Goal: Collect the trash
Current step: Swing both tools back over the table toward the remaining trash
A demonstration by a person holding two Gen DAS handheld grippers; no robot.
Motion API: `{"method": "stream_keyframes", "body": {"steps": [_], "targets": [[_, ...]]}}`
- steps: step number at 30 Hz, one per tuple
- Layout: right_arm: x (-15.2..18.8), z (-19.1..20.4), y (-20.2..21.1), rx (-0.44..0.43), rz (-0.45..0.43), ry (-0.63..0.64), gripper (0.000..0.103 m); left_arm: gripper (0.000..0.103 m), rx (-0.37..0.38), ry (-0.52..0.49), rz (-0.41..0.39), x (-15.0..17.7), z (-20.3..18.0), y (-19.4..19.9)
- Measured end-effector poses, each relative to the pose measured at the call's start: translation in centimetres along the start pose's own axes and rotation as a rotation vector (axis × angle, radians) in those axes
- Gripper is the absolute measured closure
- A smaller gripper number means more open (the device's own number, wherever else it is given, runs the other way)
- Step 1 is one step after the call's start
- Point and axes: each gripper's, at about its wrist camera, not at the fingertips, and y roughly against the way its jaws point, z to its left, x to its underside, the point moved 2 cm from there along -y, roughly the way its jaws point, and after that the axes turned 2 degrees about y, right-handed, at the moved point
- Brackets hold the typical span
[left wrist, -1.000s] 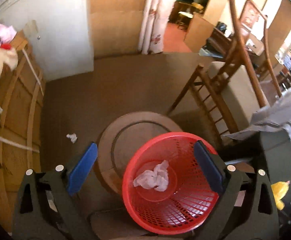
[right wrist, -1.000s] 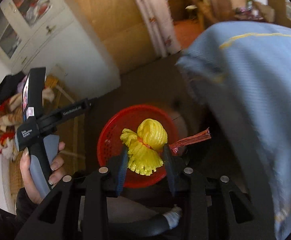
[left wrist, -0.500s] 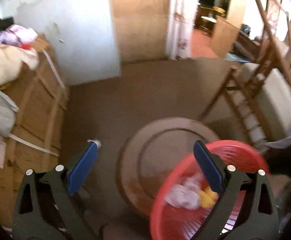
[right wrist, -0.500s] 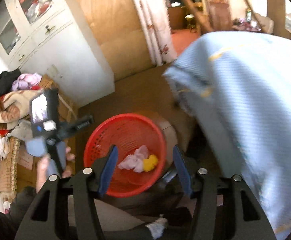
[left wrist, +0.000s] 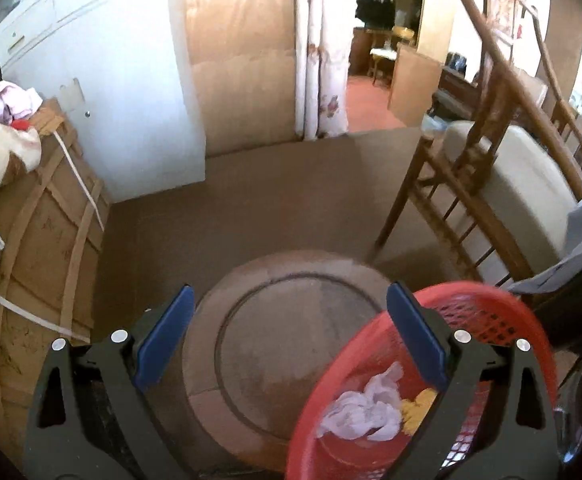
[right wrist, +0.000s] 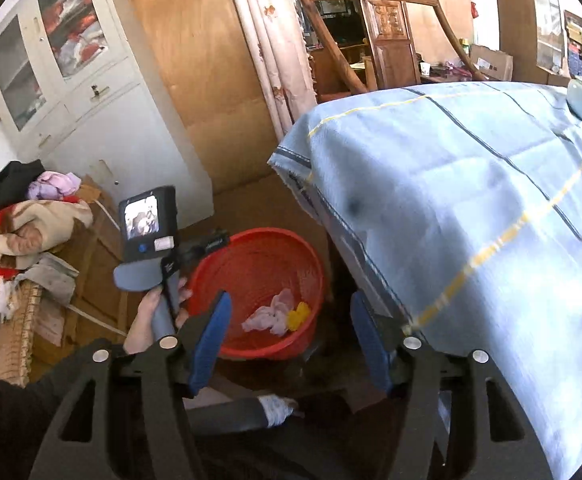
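In the red basket (right wrist: 227,268), yellow mesh (right wrist: 299,314), newly out of right gripper (right wrist: 291,330), spread, empty.

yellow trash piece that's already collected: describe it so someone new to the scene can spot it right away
Find the red mesh basket on the floor beside the table draped in the blue checked cloth. At its bottom lie two pieces of trash side by side. The yellow trash is the small bright lump; its neighbour, the crumpled tissue, is pale pinkish-white and larger.
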Motion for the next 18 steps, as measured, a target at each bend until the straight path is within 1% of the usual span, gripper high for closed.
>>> {"method": "stream_keyframes", "body": {"steps": [3, 5, 7, 9, 11, 12, 13, 14, 16, 17, 18], "targets": [[0.5, -0.5, 1.3, -0.031, -0.022, -0.007, 0.042, 0.010, 0.010, -0.001, -0.037, -1.1, -0.1, 2.1], [0.7, -0.3, 2.6, -0.054, -0.055, -0.003, 0.042, 0.010, 0.018, -0.008, -0.071, -1.9, -0.4, 4.2], [1.0, -0.2, 4.2, -0.082, -0.093, 0.006, 0.041, 0.010, 0.049, -0.043, -0.108, -3.0, -1.1, 7.3], [1.2, -0.2, 5.9, -0.090, -0.136, 0.015, 0.040, 0.010, 0.090, -0.081, -0.162, -4.0, -2.3, 11.0], [1.4, -0.4, 7.9, -0.069, -0.192, 0.023, 0.037, 0.007, 0.135, -0.116, -0.211, -4.5, -3.6, 14.0], [1.7, -0.8, 9.4, -0.046, -0.234, 0.019, 0.036, 0.007, 0.173, -0.141, -0.243, -4.7, -4.7, 16.3], [1.8, -1.0, 10.3, -0.028, -0.259, 0.012, 0.032, 0.007, 0.209, -0.163, -0.270, -4.7, -5.7, 18.1], [1.9, -1.4, 11.5, -0.003, -0.290, -0.001, 0.028, 0.007, 0.260, -0.195, -0.302, -4.7, -7.0, 20.4], [2.8, -2.8, 14.2, 0.067, -0.355, -0.038, 0.024, 0.007, 0.347, -0.255, -0.337, -4.2, -9.4, 23.7], [3.4, -3.8, 15.6, 0.121, -0.389, -0.063, 0.021, 0.007, 0.384, -0.284, -0.346, -4.0, -10.5, 24.8], [3.9, -4.8, 16.8, 0.171, -0.412, -0.087, 0.020, 0.007, 0.445, -0.336, -0.358, -3.4, -12.6, 26.6]]}}
